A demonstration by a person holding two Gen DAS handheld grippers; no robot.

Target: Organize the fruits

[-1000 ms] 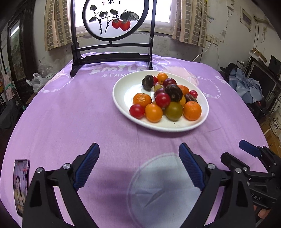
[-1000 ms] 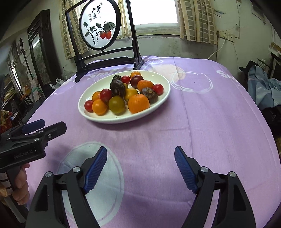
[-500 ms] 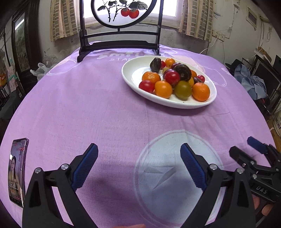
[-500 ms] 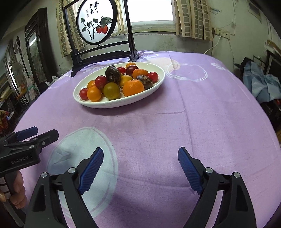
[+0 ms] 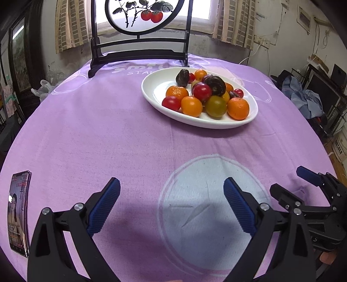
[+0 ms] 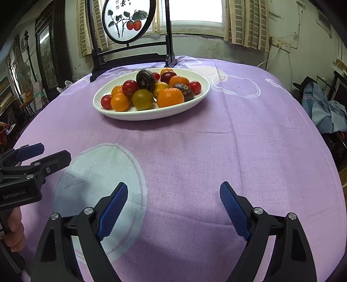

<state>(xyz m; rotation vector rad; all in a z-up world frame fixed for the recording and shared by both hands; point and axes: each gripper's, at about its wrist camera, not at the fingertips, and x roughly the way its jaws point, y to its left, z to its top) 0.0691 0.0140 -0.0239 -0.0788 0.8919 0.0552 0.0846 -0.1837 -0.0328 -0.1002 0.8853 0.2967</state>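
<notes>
Purple tablecloth [image 5: 108, 130]: one plate [image 5: 156, 86], one phone [image 5: 18, 212].

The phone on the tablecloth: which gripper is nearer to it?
Left. The left gripper hovers just right of the phone; the right gripper is farther right, beyond the left one.

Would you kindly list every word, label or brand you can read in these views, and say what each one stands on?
"GenRobot.AI": white print on the left gripper's black body, seen from the right wrist view.
"STAR", beneath larger white letters that look like "smil" and are partly hidden: on the purple tablecloth.
Black characters on the round painted screen: too small to read.
Text on the phone screen: too blurred to read.
</notes>
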